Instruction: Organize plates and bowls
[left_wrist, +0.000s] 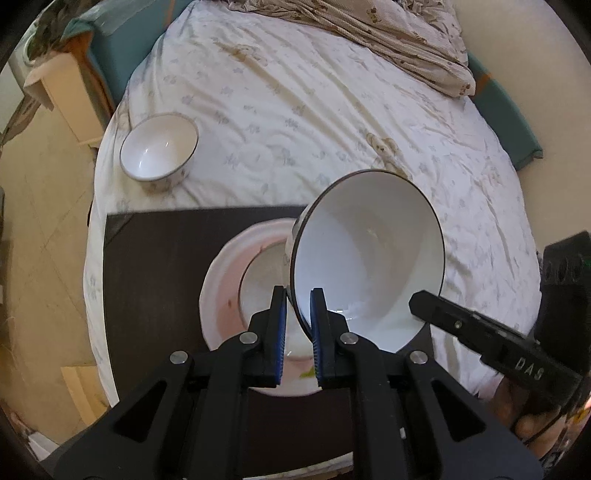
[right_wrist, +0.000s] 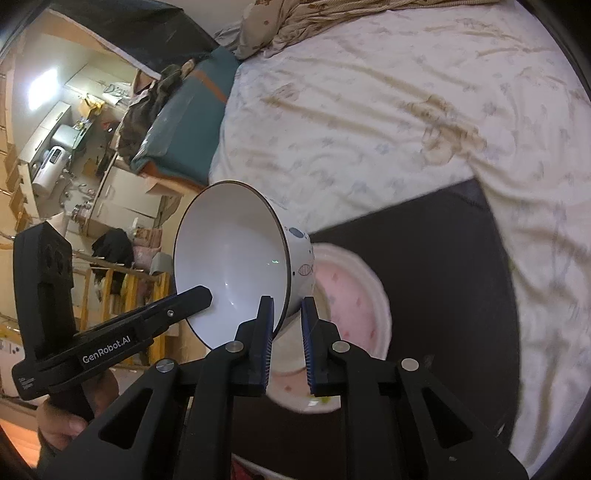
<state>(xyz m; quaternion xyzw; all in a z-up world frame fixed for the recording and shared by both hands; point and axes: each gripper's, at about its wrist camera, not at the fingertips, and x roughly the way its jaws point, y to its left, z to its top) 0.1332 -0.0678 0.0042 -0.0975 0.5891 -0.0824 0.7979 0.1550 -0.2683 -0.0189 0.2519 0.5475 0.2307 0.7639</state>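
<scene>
Ideally, both the left gripper (left_wrist: 298, 295) and right gripper (right_wrist: 287, 306), fingers pinched on the tilted bowl's (left_wrist: 365, 258) rim, level it slowly before lowering onto the pink plate (left_wrist: 221, 280) beneath.

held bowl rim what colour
A thin dark line rims the white bowl; clearest in the left wrist view.

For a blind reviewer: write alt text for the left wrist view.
The left gripper clamps the rim of a tilted white bowl above a pink plate on a dark mat. The right gripper reaches the bowl's other side. A second bowl sits on the bedsheet.
</scene>
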